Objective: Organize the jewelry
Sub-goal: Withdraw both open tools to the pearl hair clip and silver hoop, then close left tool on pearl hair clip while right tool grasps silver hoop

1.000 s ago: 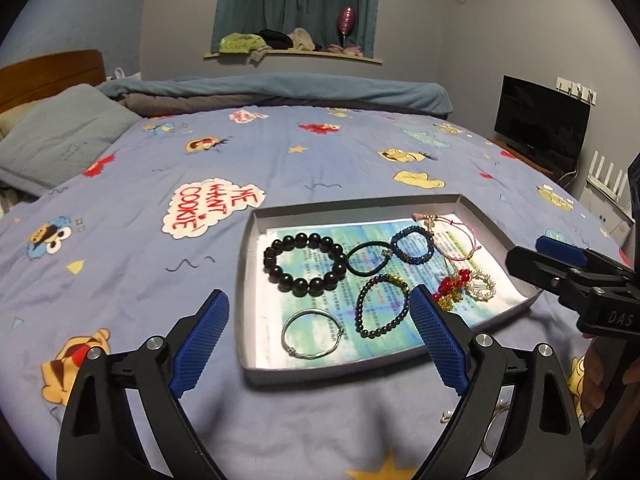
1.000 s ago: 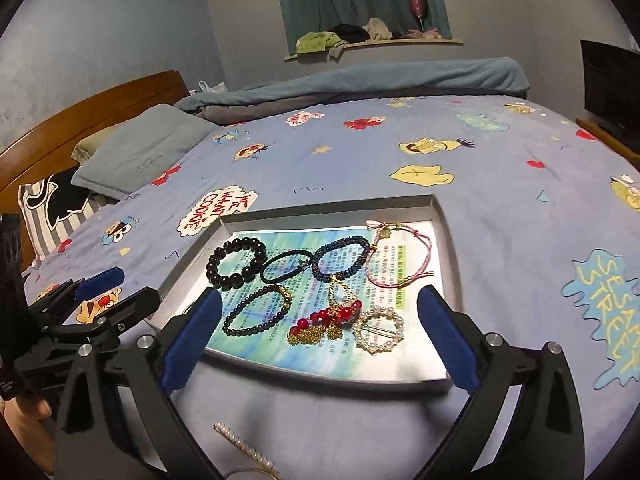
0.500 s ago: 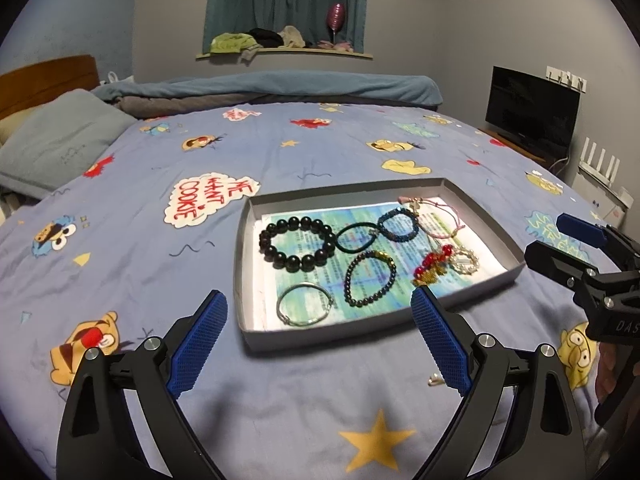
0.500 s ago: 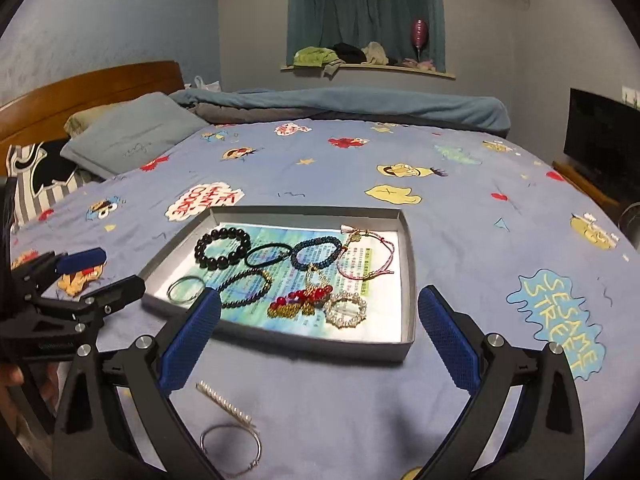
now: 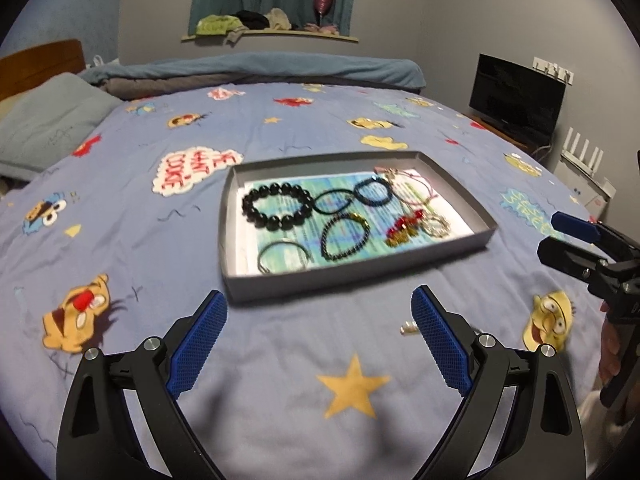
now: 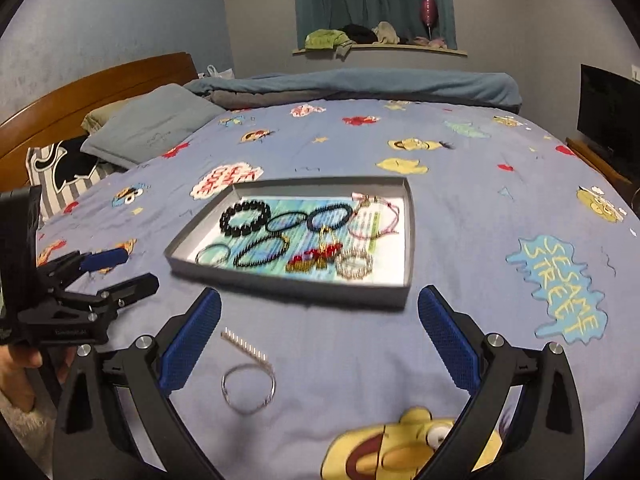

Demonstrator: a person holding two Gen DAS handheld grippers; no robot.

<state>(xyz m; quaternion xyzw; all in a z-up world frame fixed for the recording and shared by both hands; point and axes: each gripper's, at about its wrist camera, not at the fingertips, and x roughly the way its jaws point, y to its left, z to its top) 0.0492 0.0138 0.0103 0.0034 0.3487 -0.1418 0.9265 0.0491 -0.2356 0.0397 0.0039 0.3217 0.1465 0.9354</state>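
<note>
**Tray mostly loaded, two pieces still on the bed**

My left gripper (image 5: 316, 336) is spread wide, nothing between the blue pads, hovering over the blue cartoon-print bedsheet (image 5: 120, 208) just short of the near wall of the shallow grey cardboard tray (image 5: 352, 282).

Tray contents, left to right:
- thin silver bangle (image 5: 284, 256), near-left corner
- chunky black bead bracelet (image 5: 277, 205), behind it
- thin black loop band (image 5: 334, 201)
- small dark bead bracelet with gold clasp (image 5: 345, 237)
- dark blue bead bracelet (image 5: 373, 192)
- red-and-gold charm piece (image 5: 404, 227)
- pearl ring-shaped piece (image 5: 436, 224)
- pink cord bracelet (image 5: 412, 188), far-right corner

All lie flat on the printed paper liner; several touch or overlap. Right side is motion-blurred, so exact contact there is unclear.

My right gripper (image 6: 318, 340) is also spread wide and empty. Between its fingers on the sheet, outside the tray: a pearl-studded bar clip (image 6: 245, 346) and just in front of it a thin silver wire hoop (image 6: 249, 389). Clip and hoop look touching at one end.

Judgement: most of the job is done. Left: those two loose pieces into the tray; free space is at its right side. The hoop lies flat on soft fabric, so pinching it may snag the sheet.
</note>
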